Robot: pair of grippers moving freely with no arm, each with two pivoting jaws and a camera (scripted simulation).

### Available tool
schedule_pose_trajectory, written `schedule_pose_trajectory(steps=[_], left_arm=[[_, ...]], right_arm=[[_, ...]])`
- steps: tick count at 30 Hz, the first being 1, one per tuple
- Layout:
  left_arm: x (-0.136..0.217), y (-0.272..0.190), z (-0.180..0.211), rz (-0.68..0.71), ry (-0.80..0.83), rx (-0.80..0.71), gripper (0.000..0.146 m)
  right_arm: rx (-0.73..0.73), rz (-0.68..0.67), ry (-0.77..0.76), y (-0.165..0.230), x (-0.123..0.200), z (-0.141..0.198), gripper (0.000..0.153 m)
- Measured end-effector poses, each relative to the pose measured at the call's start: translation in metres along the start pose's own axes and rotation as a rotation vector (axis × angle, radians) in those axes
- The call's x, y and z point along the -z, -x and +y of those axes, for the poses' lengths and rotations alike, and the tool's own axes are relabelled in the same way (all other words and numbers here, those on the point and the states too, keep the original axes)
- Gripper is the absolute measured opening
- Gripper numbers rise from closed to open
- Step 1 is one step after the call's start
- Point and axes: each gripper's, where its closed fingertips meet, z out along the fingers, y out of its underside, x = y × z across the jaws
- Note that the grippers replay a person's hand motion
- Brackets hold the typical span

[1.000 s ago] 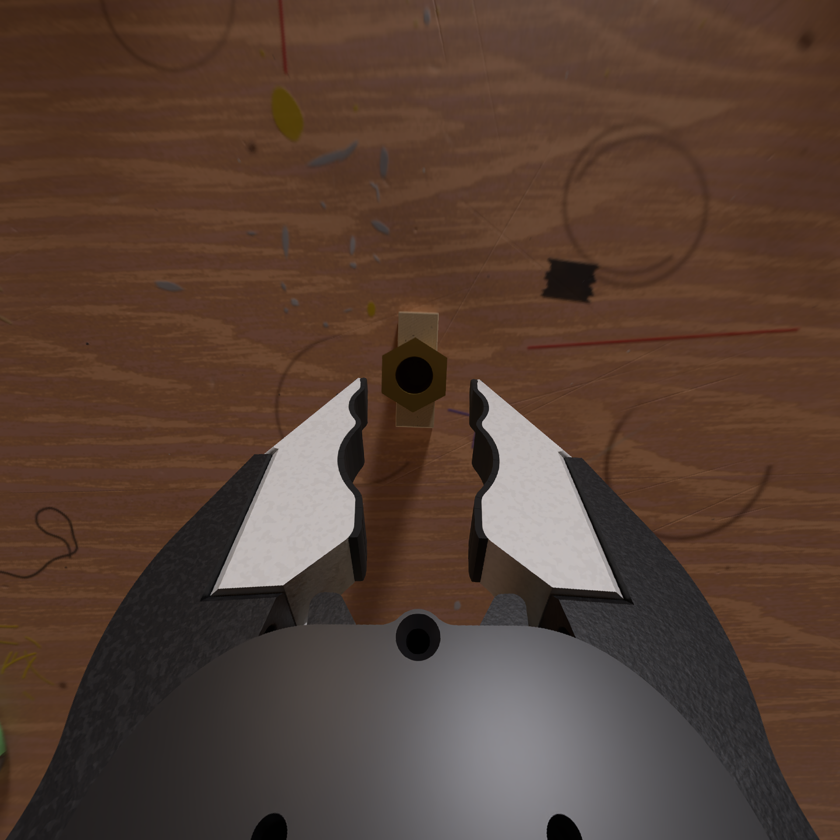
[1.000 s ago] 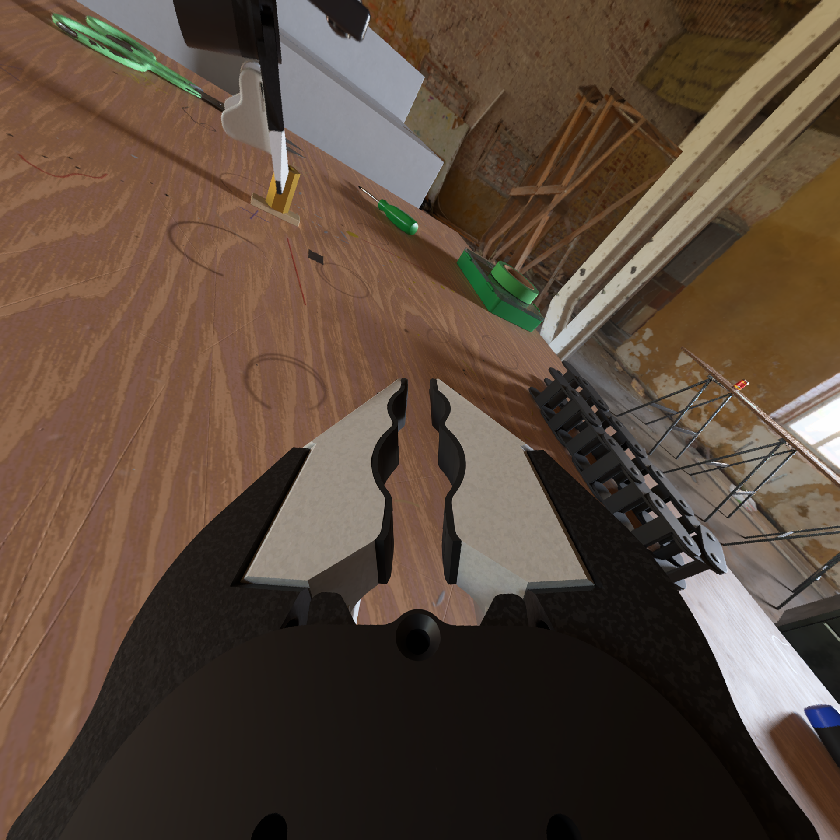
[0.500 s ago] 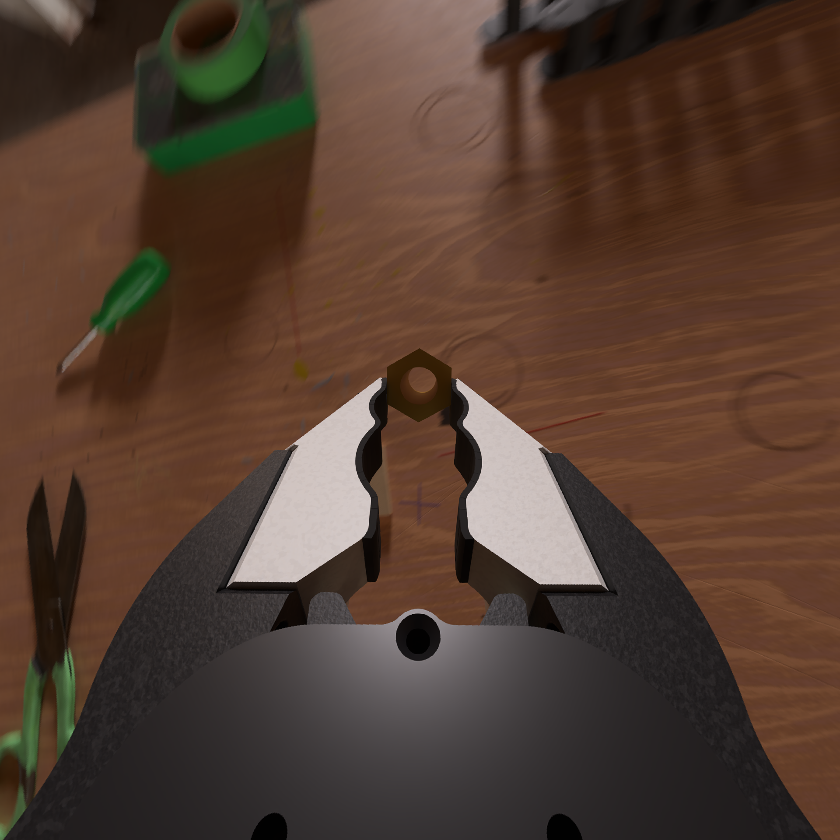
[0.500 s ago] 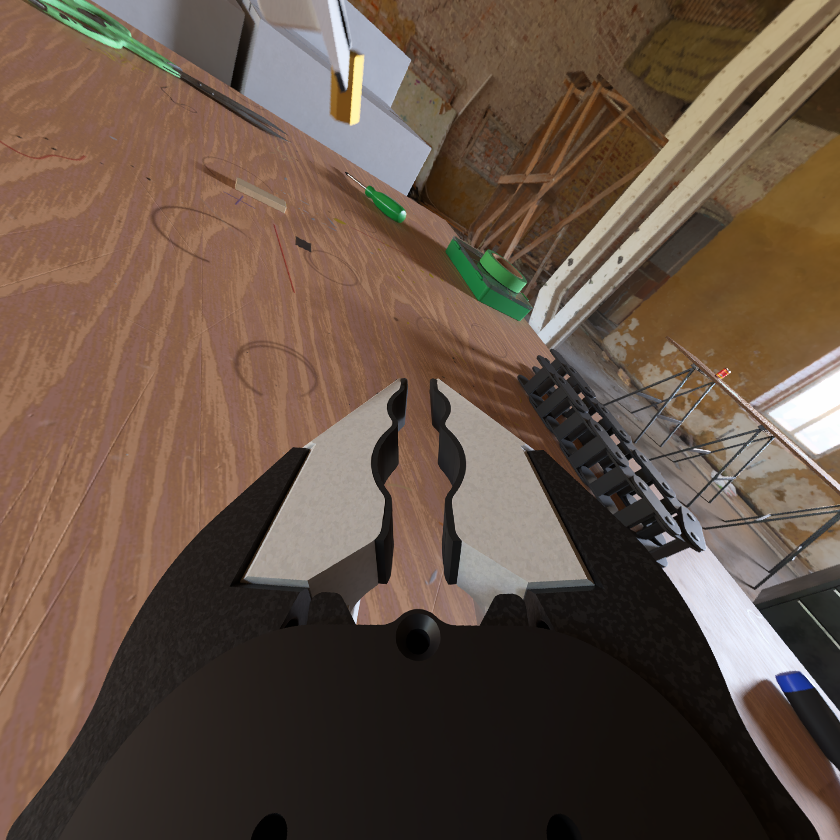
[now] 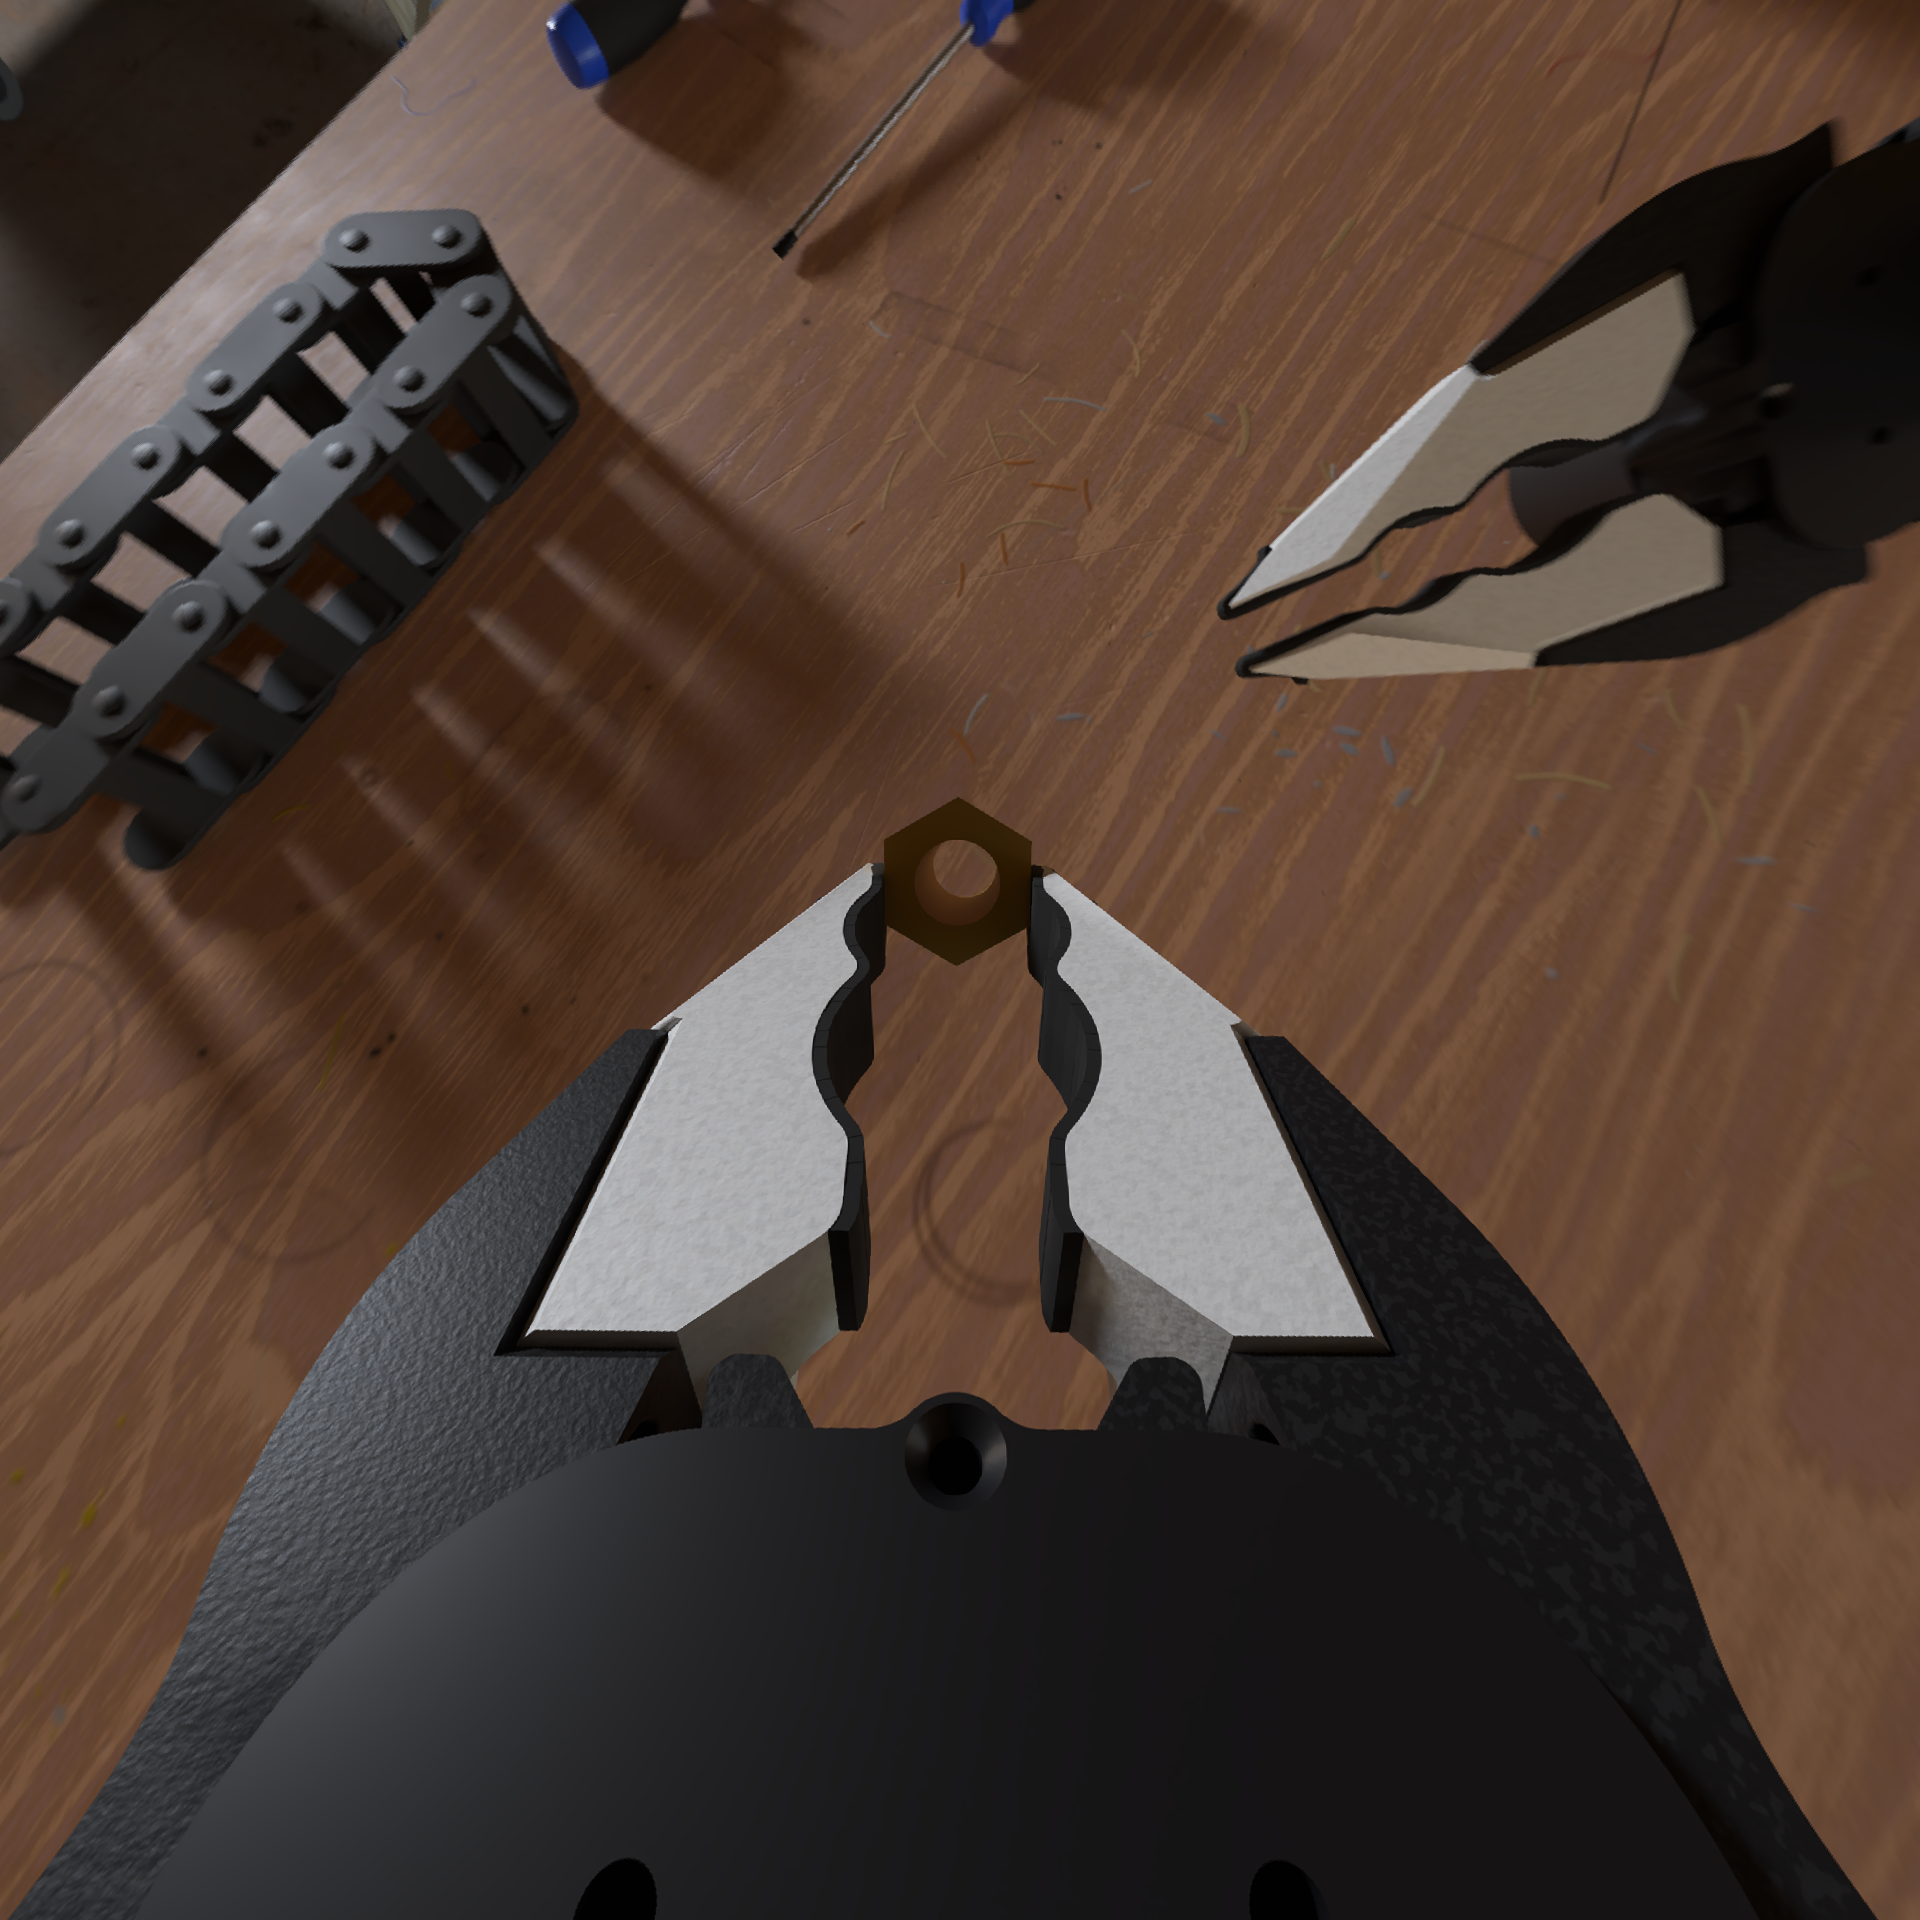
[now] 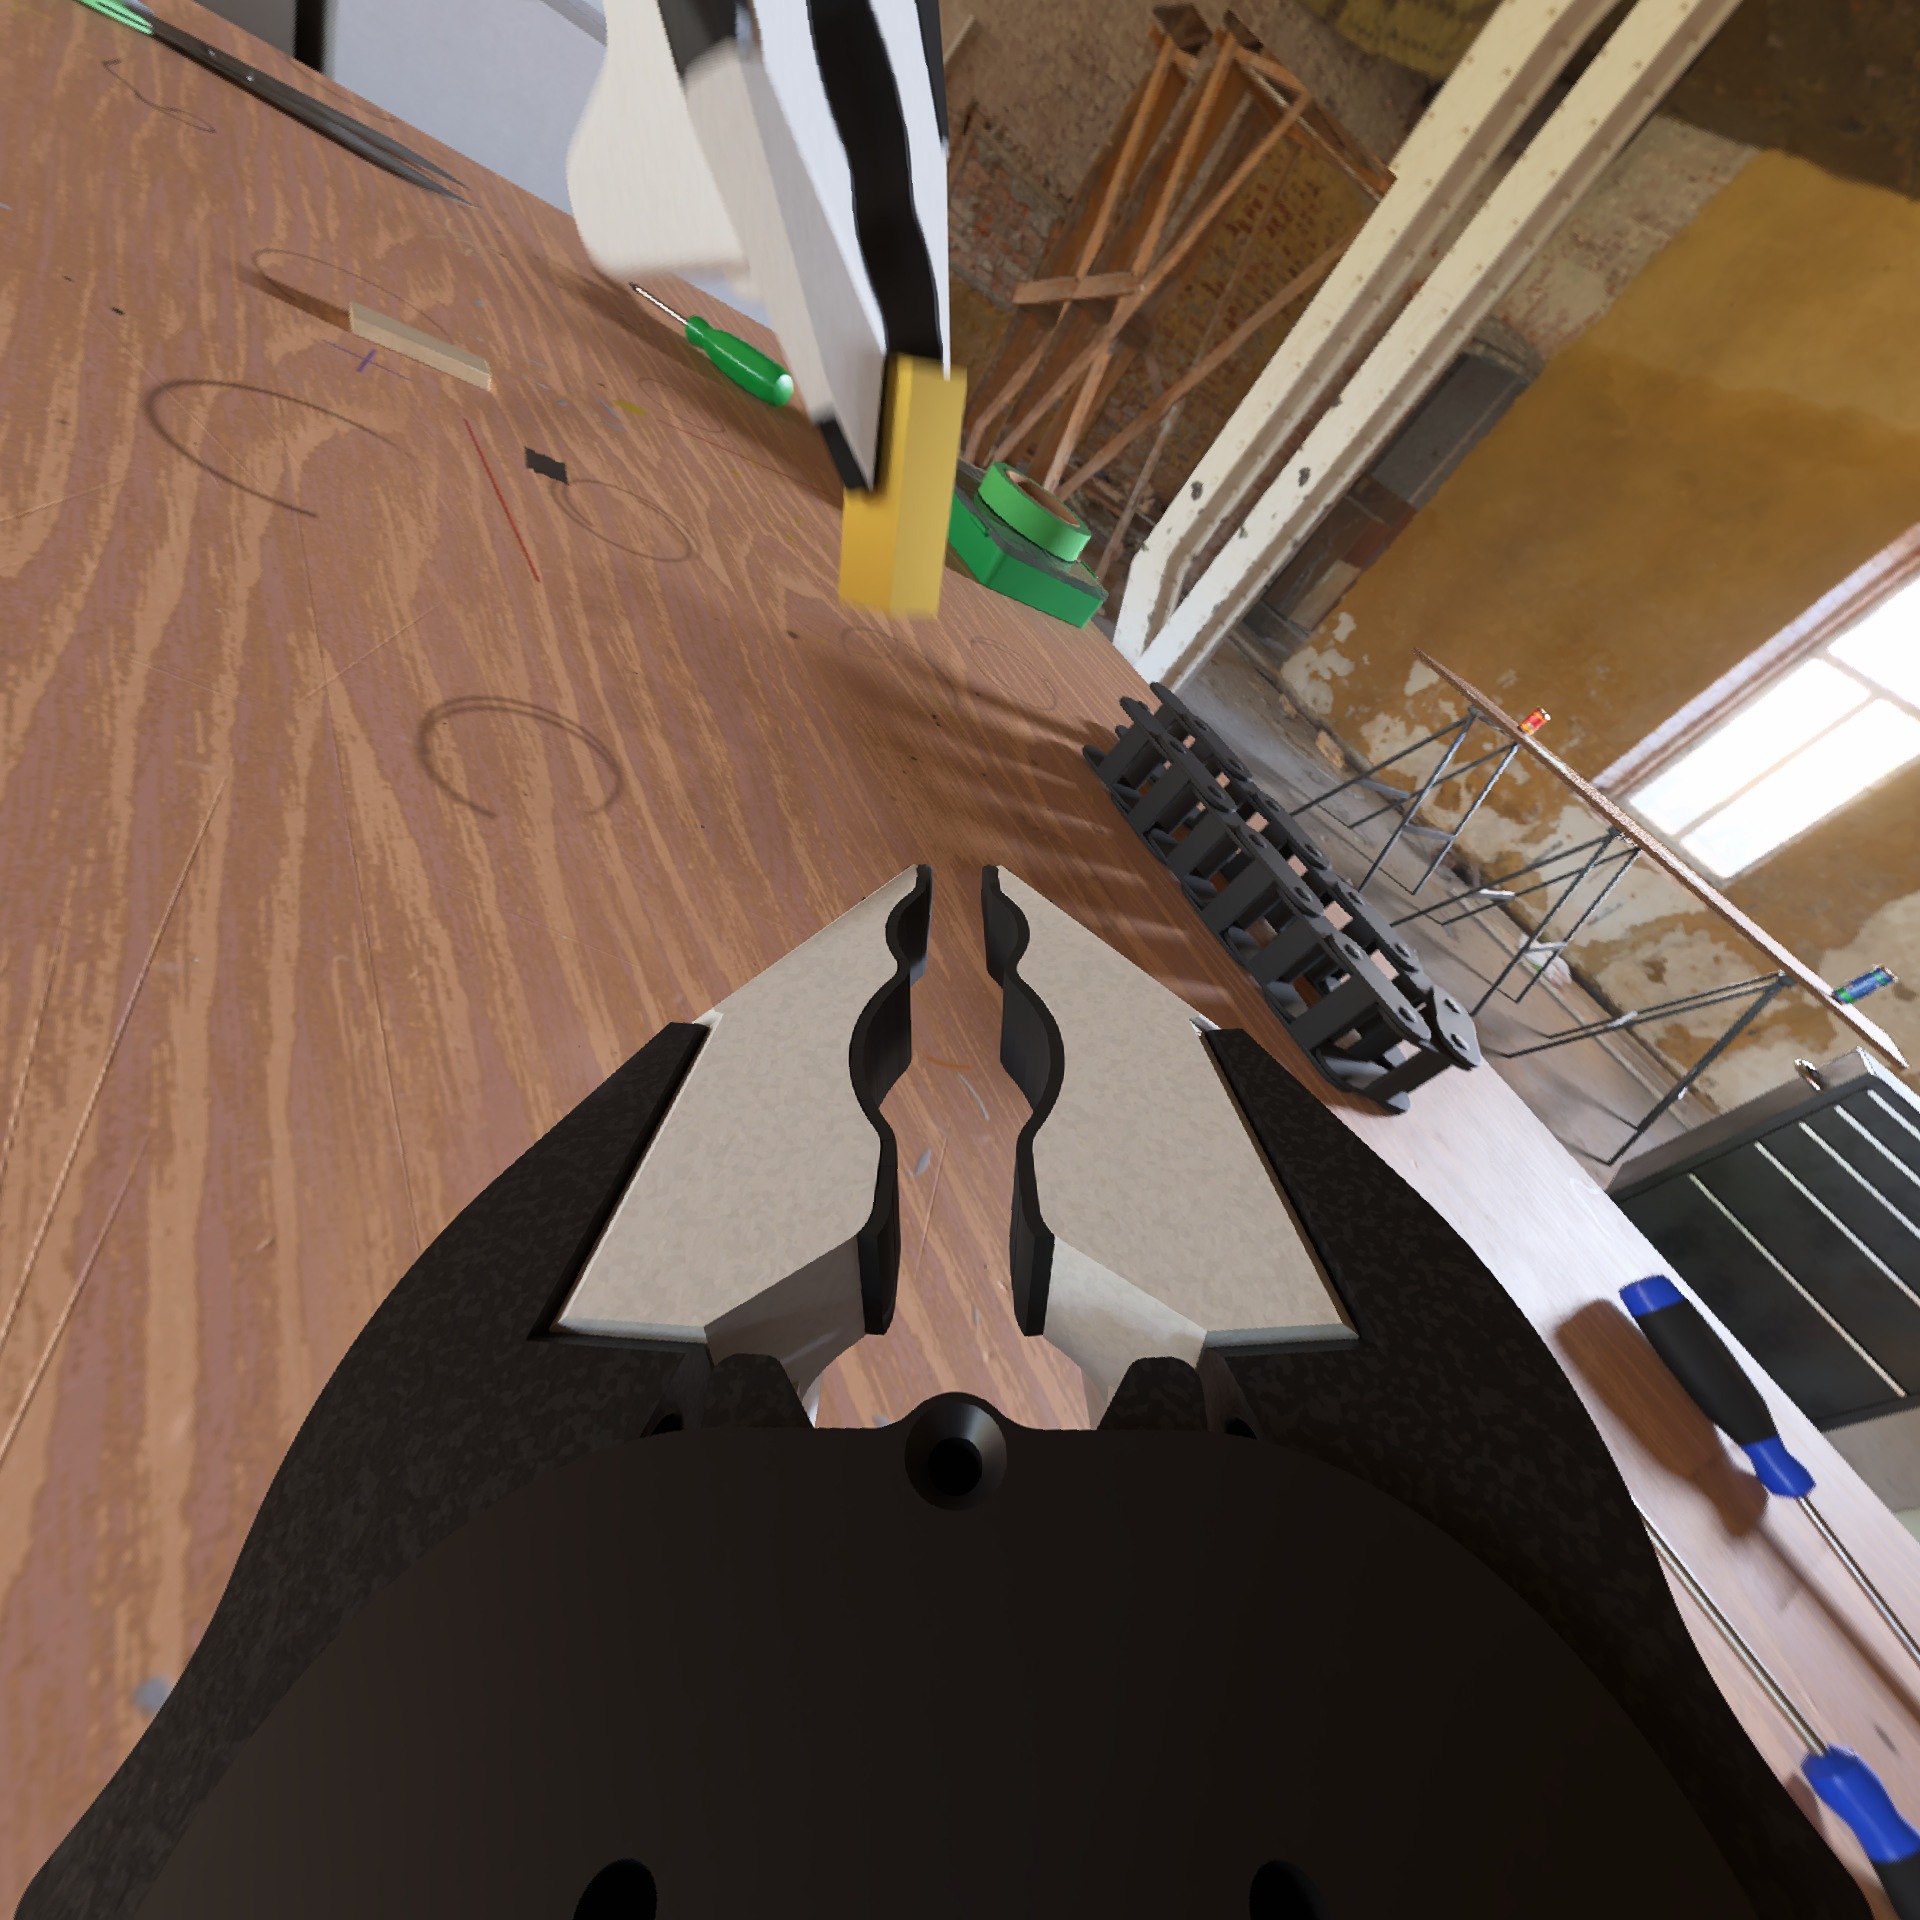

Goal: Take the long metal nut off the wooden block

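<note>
My left gripper [image 5: 956,883] is shut on the long brass-coloured hex nut [image 5: 956,881], gripped at the fingertips and held in the air above the wooden table. In the right wrist view the nut [image 6: 899,488] hangs from the left gripper's fingers [image 6: 831,208], well clear of the table. The thin pale wooden block [image 6: 421,345] lies flat on the table far behind, with nothing on it. My right gripper [image 6: 956,883] is nearly shut and empty, low over the table; it also shows in the left wrist view [image 5: 1247,634], to the right of the nut.
A black cable chain [image 5: 260,520] lies along the table's edge, also in the right wrist view [image 6: 1278,914]. Blue-handled screwdrivers [image 6: 1714,1382] lie near that edge. A green screwdriver [image 6: 738,358], a green tape roll on its holder [image 6: 1029,530] and scissors [image 6: 312,104] lie farther off.
My left gripper closed on the nut, lifted it off the block and carried it up and toward the right gripper, turning over the cable chain side. The right gripper barely moved.
</note>
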Motion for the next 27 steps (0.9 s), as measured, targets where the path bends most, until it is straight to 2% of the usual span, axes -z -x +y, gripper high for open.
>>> schedule_pose_trajectory(steps=[6, 8, 11, 21, 27], left_arm=[[-0.077, -0.021, 0.003, 0.001, 0.084, -0.049, 0.026], [-0.094, -0.025, 0.014, 0.014, 0.150, -0.078, 0.026], [-0.110, -0.020, 0.025, -0.040, 0.215, -0.139, 0.026], [-0.128, -0.023, 0.029, -0.014, 0.250, -0.166, 0.026], [-0.108, -0.019, 0.012, 0.018, 0.169, -0.084, 0.026]], right_arm=[[-0.009, 0.044, 0.025, -0.006, 0.013, 0.005, 0.009], [-0.004, 0.060, 0.032, -0.008, 0.017, 0.006, 0.009], [-0.003, 0.081, 0.045, -0.010, 0.023, 0.008, 0.010], [-0.004, 0.111, 0.068, -0.013, 0.032, 0.013, 0.009], [-0.003, 0.101, 0.066, -0.012, 0.030, 0.013, 0.009]])
